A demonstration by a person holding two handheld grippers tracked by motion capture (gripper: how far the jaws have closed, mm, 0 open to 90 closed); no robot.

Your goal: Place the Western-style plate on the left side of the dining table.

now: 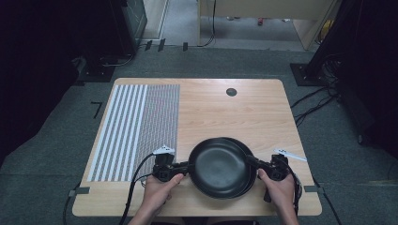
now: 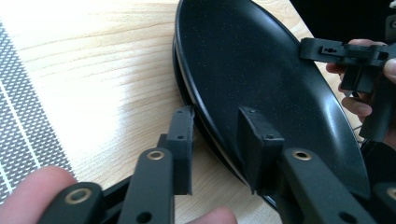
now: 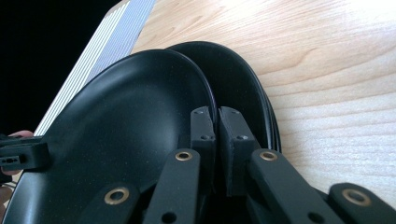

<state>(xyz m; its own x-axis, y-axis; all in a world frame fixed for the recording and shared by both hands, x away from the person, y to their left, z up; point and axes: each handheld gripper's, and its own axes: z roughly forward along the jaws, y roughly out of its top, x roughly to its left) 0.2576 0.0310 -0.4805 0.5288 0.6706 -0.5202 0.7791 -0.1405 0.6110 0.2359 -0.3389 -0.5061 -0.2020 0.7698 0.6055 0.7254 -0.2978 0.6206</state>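
Two black plates lie stacked at the table's near edge. The top plate (image 1: 218, 168) (image 2: 261, 70) (image 3: 130, 121) sits shifted toward the left over the lower plate (image 1: 245, 149) (image 3: 238, 88). My left gripper (image 1: 185, 166) (image 2: 219, 140) is open, its jaws straddling the top plate's left rim without closing on it. On the opposite side, my right gripper (image 1: 251, 161) (image 3: 217, 130) is shut on the top plate's right rim. Across the plate, the right gripper (image 2: 327, 49) is in the left gripper view and the left gripper (image 3: 23, 156) in the right gripper view.
A striped and dotted mat (image 1: 136, 126) covers the left part of the wooden table (image 1: 234, 112). A dark round grommet (image 1: 231, 92) sits near the far edge. Cables and stands lie on the grey floor around the table.
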